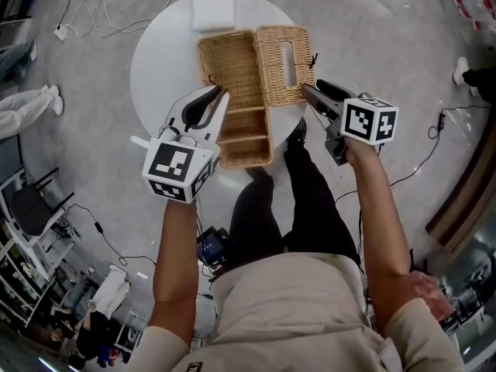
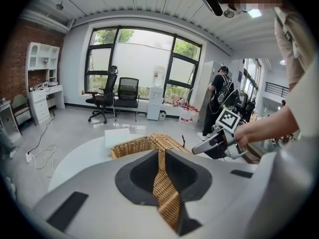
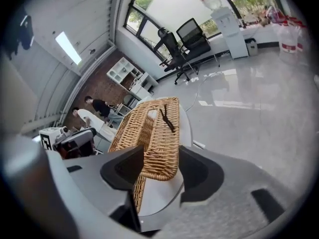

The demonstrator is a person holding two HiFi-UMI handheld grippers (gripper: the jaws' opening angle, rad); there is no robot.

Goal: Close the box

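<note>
Gripping the left wall of the wicker box (image 1: 232, 91) with the left hand-held gripper (image 2: 160, 156), jaws narrow and pressed against the weave from both sides. Holding the right hand-held gripper (image 3: 157, 156) wide open around the near edge of the lid (image 1: 283, 64), pads clear of the wicker. Sitting on the round white table (image 1: 159, 60), box open, lid lying beside it on the right, touching along one long side. Beyond the box, on the same table, a flat white square (image 1: 213, 10).
</note>
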